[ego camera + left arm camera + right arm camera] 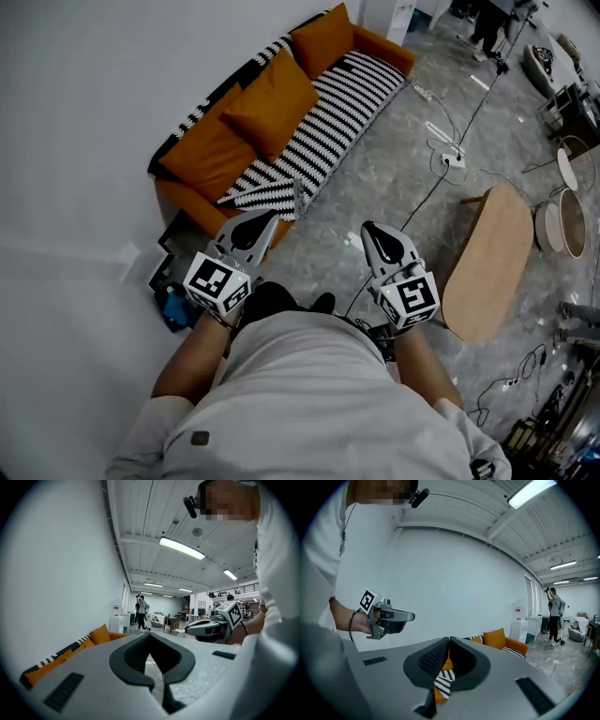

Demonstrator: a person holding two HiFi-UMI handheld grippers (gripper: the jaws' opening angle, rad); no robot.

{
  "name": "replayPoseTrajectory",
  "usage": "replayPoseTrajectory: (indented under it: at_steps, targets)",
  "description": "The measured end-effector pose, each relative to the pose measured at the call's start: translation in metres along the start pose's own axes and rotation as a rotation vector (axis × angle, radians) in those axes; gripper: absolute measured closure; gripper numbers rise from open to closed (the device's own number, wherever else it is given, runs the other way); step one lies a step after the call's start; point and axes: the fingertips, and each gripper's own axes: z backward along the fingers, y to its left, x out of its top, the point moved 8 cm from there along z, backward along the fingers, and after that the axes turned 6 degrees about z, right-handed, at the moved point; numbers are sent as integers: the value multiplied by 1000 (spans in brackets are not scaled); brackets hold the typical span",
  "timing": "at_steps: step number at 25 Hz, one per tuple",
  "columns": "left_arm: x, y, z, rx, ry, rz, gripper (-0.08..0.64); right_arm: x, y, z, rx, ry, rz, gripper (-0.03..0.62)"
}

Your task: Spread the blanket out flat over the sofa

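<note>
An orange sofa [202, 150] stands along the white wall, and a black-and-white striped blanket [328, 117] covers its seat. The blanket's near corner [272, 195] lies folded and rumpled at the sofa's front end. Two orange cushions [272, 98] lean on the backrest. My left gripper [272, 217] is shut and empty, hovering just short of that near corner. My right gripper [367, 226] is shut and empty too, over the floor to the right of the sofa. In the right gripper view the shut gripper [449, 639] points at the sofa [501, 639]; in the left gripper view, the gripper [150, 634] is shut.
A pale oval wooden table [487, 262] stands on the right. Cables and a power strip [453, 157] run across the grey floor. A black box and a blue thing [173, 305] sit by the sofa's near end. People [555, 616] stand far off.
</note>
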Motion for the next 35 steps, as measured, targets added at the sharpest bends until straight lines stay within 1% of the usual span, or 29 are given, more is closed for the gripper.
replayPoseTrajectory:
  at_steps: [3, 5, 8, 12, 16, 20, 23, 25, 27, 29, 32, 35]
  targets:
    - [-7, 9, -9, 31, 22, 21, 551, -13, -16, -15, 37, 28, -15, 565]
    - [-12, 22, -16, 51, 35, 35, 551, -22, -25, -33, 60, 50, -29, 563]
    - [-18, 52, -32, 70, 45, 65, 551, -34, -36, -71, 91, 82, -42, 563]
    - [-30, 94, -57, 71, 77, 82, 551, -48, -46, -123, 134, 121, -43, 561]
    - [-55, 149, -84, 70, 111, 120, 551, -77, -58, -187, 187, 167, -83, 561]
    - [-87, 206, -113, 65, 163, 139, 551, -118, -74, -256, 226, 218, -110, 560]
    - [-114, 246, -132, 66, 216, 171, 551, -154, -81, -301, 247, 252, -159, 554]
    - [-134, 270, -149, 58, 242, 180, 551, -184, -85, -331, 262, 273, -179, 532]
    - [-154, 294, -170, 42, 259, 178, 551, -216, -91, -361, 279, 301, -180, 489]
    - [-173, 318, -189, 28, 279, 183, 551, -247, -96, -393, 302, 335, -187, 466]
    - [-206, 346, -205, 23, 337, 225, 551, -293, -99, -428, 332, 393, -220, 442]
    - [-250, 364, -211, 17, 388, 273, 551, -348, -99, -456, 348, 453, -239, 437]
